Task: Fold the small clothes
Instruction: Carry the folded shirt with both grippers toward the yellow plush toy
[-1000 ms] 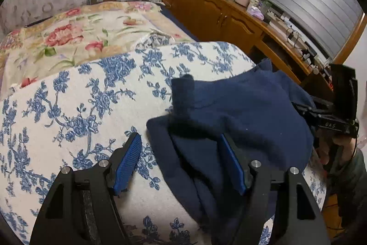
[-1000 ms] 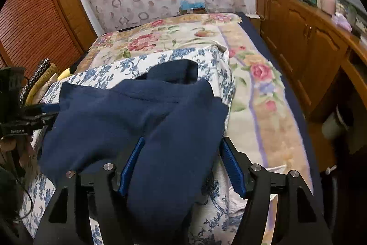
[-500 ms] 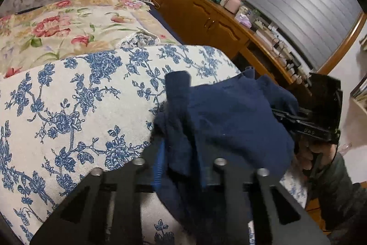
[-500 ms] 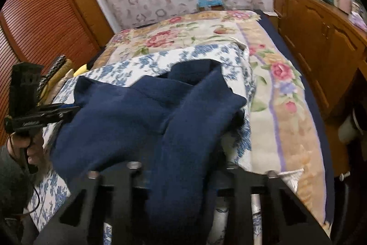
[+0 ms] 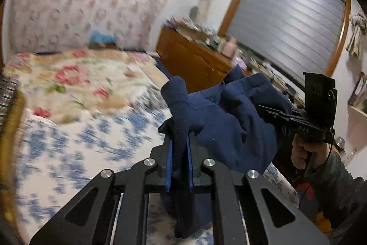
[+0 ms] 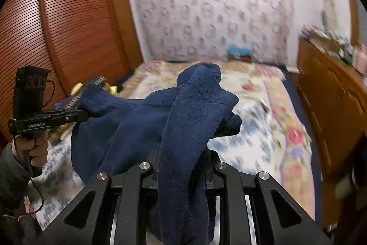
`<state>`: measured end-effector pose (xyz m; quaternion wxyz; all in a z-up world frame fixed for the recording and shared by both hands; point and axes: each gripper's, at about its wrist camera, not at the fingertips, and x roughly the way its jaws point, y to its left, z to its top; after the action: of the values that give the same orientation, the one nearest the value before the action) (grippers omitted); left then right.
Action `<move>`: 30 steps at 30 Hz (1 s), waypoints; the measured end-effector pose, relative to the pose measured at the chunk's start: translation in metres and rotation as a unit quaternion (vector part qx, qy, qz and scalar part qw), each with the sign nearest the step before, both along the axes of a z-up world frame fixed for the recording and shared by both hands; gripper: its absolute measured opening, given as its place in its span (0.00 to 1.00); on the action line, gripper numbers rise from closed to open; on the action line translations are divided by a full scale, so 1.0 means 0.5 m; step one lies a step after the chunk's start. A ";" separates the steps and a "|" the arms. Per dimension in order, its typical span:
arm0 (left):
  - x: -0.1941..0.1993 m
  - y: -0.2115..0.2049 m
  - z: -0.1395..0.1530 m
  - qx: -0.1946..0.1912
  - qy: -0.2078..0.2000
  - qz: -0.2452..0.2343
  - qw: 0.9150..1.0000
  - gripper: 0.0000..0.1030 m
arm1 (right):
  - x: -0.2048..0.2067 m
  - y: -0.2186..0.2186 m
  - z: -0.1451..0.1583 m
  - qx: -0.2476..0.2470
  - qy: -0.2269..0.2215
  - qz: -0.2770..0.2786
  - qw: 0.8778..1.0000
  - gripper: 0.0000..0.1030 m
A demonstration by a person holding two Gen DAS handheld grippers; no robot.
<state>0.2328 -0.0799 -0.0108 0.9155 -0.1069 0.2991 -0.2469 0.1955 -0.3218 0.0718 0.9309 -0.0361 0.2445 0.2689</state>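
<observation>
Both grippers hold a navy garment (image 5: 220, 121) aloft above the floral bedspread (image 5: 75, 137), each clenched on a separate edge; the left gripper (image 5: 179, 153) pinches fabric between its blue pads (image 5: 169, 160), while the right gripper (image 6: 183, 167) has cloth bunched in its jaws and draped over them; the step appears to be the lift before laying out; next, the cloth likely needs spreading flat on the bed; the garment looks thick, fleecy and crumpled, sagging between the two holds.
</observation>
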 end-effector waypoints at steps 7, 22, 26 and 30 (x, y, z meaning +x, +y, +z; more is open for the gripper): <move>-0.079 0.169 0.059 0.019 -0.049 0.093 0.994 0.11 | 0.059 0.181 0.054 -0.037 -0.046 0.096 0.994 0.21; -0.195 0.450 0.009 -0.001 -0.061 0.265 0.962 0.11 | 0.256 0.587 0.124 -0.128 -0.089 0.278 0.948 0.21; -0.222 0.475 -0.028 0.003 -0.057 0.295 0.954 0.11 | 0.315 0.684 0.103 -0.151 -0.090 0.309 0.935 0.21; -0.237 0.506 -0.073 -0.002 -0.039 0.323 0.946 0.11 | 0.354 0.771 0.068 -0.175 -0.082 0.335 0.922 0.21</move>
<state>0.1143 0.1732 -0.0471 0.9567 -0.1905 0.2124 0.0577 0.3725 0.0638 0.1056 0.7824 -0.2998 0.1843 0.5139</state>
